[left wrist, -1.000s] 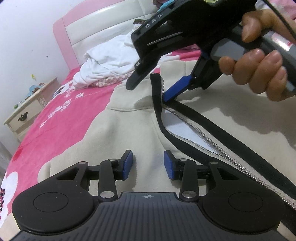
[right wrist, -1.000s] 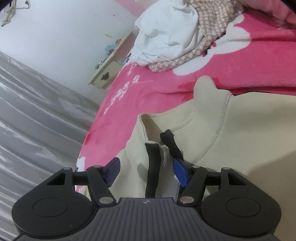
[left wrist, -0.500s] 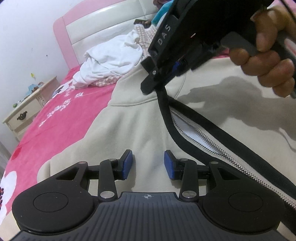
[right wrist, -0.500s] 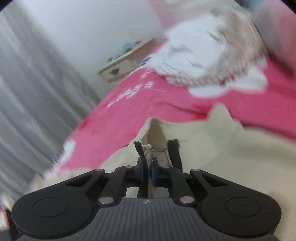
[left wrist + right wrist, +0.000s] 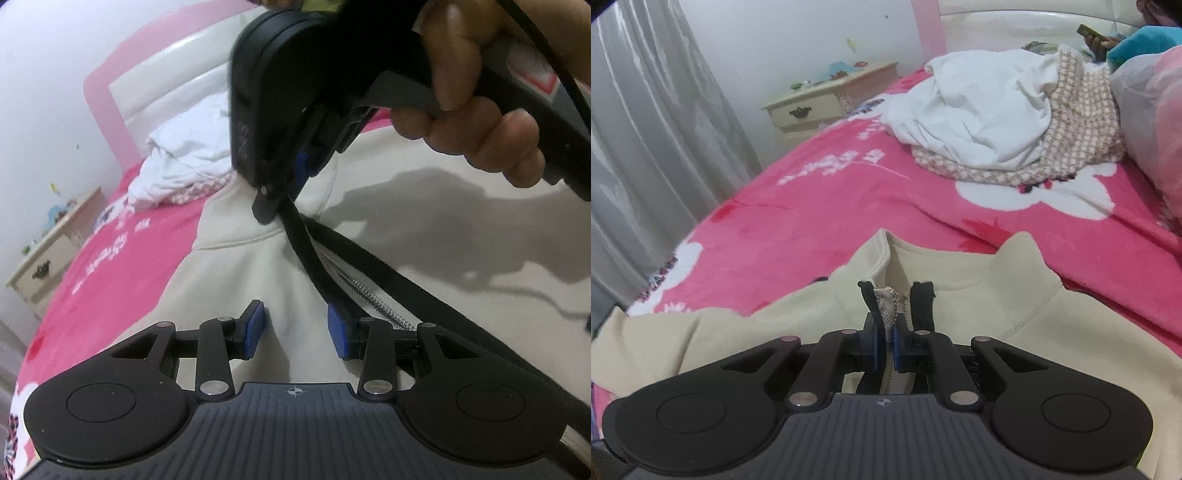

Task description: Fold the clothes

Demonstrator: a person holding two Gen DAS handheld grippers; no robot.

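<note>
Your right gripper (image 5: 885, 349) has its blue pads pressed together on the black-edged zipper placket (image 5: 882, 314) of the cream jacket (image 5: 1015, 306), pinching it just below the collar at twelve o'clock from the jaws. Your left gripper (image 5: 295, 334) holds its jaws partly spread with nothing between them, hovering over the jacket's chest; the metal zipper (image 5: 364, 291) runs off toward two o'clock beside its right pad. At one o'clock in the left view, your hand (image 5: 476, 96) grips the right tool's handle. The jacket lies spread on the pink floral blanket (image 5: 820, 214). Farther off at one o'clock sits a heap of white and checked clothes (image 5: 1008, 122). At eleven o'clock stands a cream nightstand (image 5: 827, 103) against the white wall, grey curtain (image 5: 653, 129) at ten, pink-and-white headboard (image 5: 155, 74) beyond
</note>
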